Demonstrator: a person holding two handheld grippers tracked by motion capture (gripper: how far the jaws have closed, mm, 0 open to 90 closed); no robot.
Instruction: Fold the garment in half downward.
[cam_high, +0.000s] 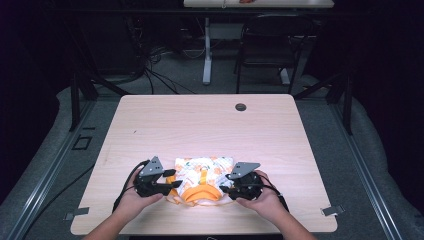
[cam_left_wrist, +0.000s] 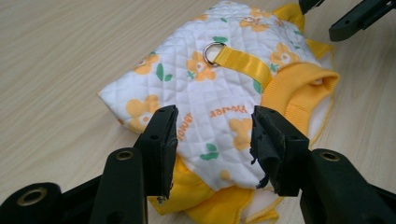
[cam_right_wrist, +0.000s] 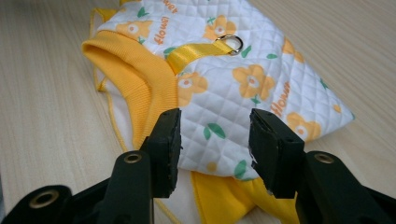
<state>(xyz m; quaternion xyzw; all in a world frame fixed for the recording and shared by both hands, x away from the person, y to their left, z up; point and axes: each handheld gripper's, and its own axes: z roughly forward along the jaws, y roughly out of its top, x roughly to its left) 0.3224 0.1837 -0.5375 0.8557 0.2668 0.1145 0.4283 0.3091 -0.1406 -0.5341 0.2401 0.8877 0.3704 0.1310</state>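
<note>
A small quilted white garment (cam_high: 202, 175) with orange flowers, an orange ribbed collar (cam_high: 200, 192) and a yellow strap with a metal ring (cam_left_wrist: 214, 51) lies folded near the table's front edge. My left gripper (cam_high: 170, 181) is at its left side, open, its jaws just above the garment (cam_left_wrist: 219, 98) near the yellow sleeve edge. My right gripper (cam_high: 226, 189) is at its right side, open too, jaws over the white quilted part (cam_right_wrist: 219, 88) beside the collar (cam_right_wrist: 140, 79). Neither holds anything.
The light wooden table (cam_high: 200, 125) has a small round grommet (cam_high: 240, 107) at the back. Beyond it stand a black chair (cam_high: 270, 45) and a white desk leg (cam_high: 206, 55), with cables on the grey floor.
</note>
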